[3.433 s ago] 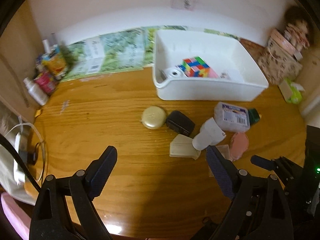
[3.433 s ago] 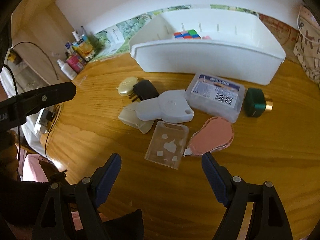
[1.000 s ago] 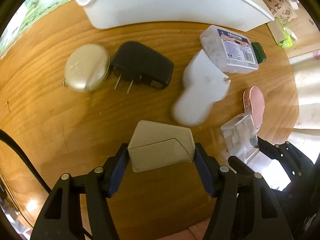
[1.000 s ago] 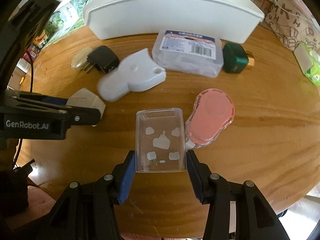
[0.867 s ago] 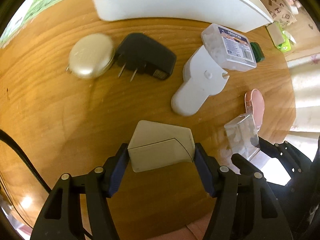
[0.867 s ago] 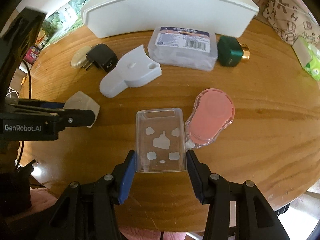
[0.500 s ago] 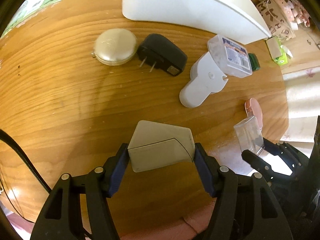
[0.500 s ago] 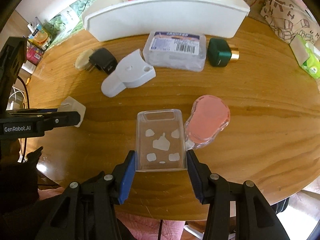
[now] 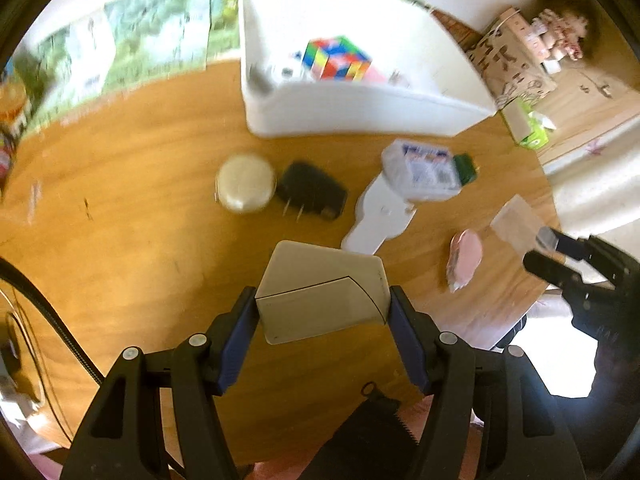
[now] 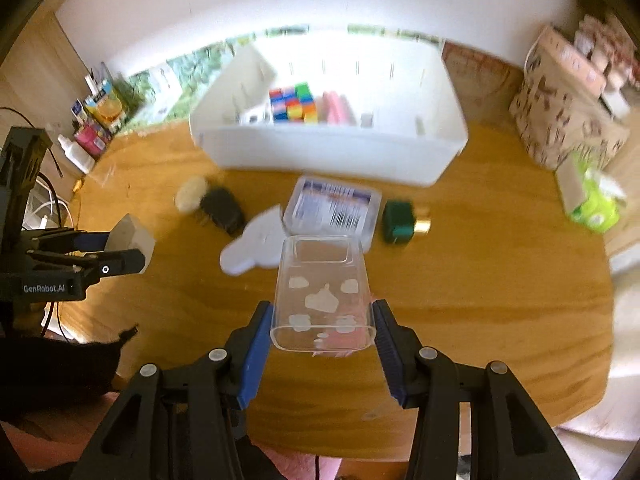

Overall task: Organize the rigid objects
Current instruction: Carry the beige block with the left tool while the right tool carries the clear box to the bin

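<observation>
White box (image 9: 320,300) clamped in left tool (image 9: 322,320), clear case (image 10: 323,300) in right tool (image 10: 322,338).

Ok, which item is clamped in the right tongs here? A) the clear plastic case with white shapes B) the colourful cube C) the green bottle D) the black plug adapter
A: in the right wrist view the right tongs have their blue pads pressed on both sides of the clear plastic case, held above the wooden table.
</observation>
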Motion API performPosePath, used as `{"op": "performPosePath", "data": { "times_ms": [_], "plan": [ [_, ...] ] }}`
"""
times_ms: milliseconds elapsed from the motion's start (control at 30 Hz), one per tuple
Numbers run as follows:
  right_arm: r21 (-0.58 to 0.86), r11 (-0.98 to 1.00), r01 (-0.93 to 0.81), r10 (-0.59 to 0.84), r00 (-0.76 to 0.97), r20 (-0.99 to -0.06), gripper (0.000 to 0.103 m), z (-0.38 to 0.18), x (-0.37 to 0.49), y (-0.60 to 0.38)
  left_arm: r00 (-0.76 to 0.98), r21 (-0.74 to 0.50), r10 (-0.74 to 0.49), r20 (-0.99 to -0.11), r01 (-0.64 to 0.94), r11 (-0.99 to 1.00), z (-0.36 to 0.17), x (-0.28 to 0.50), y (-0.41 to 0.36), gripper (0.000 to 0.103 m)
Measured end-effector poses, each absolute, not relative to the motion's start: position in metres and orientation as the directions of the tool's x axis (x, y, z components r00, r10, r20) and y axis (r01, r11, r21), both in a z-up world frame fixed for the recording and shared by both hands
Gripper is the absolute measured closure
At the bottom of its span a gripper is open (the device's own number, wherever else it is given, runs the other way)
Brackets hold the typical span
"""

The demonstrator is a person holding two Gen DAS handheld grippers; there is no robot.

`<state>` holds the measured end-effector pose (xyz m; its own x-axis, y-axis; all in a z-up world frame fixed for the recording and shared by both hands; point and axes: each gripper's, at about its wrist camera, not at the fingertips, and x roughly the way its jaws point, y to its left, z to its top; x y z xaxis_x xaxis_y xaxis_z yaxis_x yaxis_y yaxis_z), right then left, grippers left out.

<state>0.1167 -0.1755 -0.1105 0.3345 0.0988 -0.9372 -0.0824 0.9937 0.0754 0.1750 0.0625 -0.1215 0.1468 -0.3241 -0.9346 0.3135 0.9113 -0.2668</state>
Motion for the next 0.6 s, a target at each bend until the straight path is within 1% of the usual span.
{"op": "performPosePath", "data": {
  "times_ms": [200, 600],
  "plan": [
    [0.048, 0.993, -0.11, 0.089, 0.403, -0.911, 0.053, -0.082, 0.138, -0.183, 0.222, -0.228, -0.323, -0.92, 0.369, 0.901, -0.099, 0.189, 0.036, 0.035],
    [0.051, 0.989, -0.135, 0.112, 0.497, -0.86, 0.053, -0.05, 0.191, -0.201, 0.329, -0.212, -0.341, -0.881, 0.37, 0.905, -0.064, 0.229, 0.018, 0.035]
  ]
}}
